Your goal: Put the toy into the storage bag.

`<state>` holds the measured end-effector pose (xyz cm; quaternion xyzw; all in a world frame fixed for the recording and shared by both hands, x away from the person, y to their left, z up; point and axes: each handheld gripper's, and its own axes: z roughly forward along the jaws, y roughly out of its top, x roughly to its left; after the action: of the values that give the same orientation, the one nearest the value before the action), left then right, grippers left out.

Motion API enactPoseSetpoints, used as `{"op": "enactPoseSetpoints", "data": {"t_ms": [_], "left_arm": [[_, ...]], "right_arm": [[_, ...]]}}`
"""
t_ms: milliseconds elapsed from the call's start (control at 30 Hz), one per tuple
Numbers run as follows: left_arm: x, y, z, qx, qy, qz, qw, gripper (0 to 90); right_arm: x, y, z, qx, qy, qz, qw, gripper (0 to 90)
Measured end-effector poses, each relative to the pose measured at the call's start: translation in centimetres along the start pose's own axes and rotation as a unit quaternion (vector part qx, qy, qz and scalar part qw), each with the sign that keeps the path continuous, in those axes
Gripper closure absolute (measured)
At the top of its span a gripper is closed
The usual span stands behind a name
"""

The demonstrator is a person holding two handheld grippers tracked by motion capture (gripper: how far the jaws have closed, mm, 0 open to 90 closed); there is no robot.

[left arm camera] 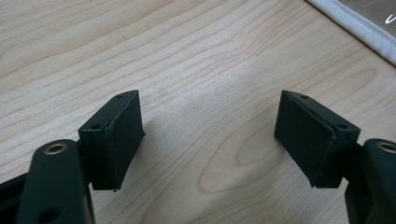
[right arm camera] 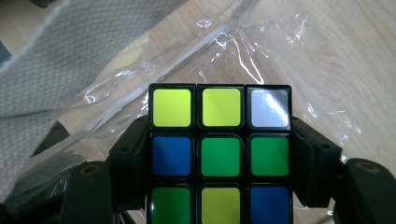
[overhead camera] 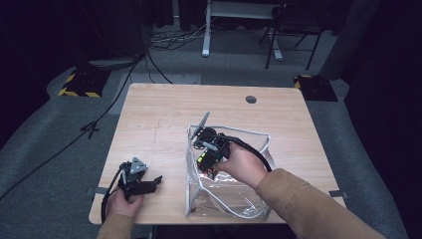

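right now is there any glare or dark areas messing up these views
High view: the table is lit but the floor and room around it fall into near black. Right gripper view: glare streaks on the clear plastic bag, and a bright sheen on the white tile of the puzzle cube. Left gripper view: evenly lit, with soft shadows beside the black fingers.

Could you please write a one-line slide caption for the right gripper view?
Right gripper clamps a scrambled puzzle cube above a clear plastic bag on the wooden table.
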<state>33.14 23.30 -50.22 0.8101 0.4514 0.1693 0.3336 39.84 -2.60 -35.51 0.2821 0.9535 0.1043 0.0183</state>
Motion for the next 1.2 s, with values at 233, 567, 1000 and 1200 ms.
{"op": "enactPoseSetpoints", "data": {"t_ms": [233,567,1000,1200], "left_arm": [[0.0,0.0,0.0,0.000,0.000,0.000,1.0000,24.0],[0.0,0.0,0.0,0.000,0.000,0.000,1.0000,24.0],[0.0,0.0,0.0,0.001,0.001,0.000,1.0000,24.0],[0.0,0.0,0.0,0.001,0.001,0.000,1.0000,24.0]], "right_arm": [[-0.5,-0.1,1.3,0.029,-0.013,0.010,0.9994,33.6],[0.2,0.4,2.6,0.036,-0.013,0.032,0.9988,33.6],[-0.2,0.7,3.6,0.057,-0.006,0.032,0.9979,33.6],[-0.2,0.7,3.7,0.052,-0.006,0.026,0.9983,33.5]]}}
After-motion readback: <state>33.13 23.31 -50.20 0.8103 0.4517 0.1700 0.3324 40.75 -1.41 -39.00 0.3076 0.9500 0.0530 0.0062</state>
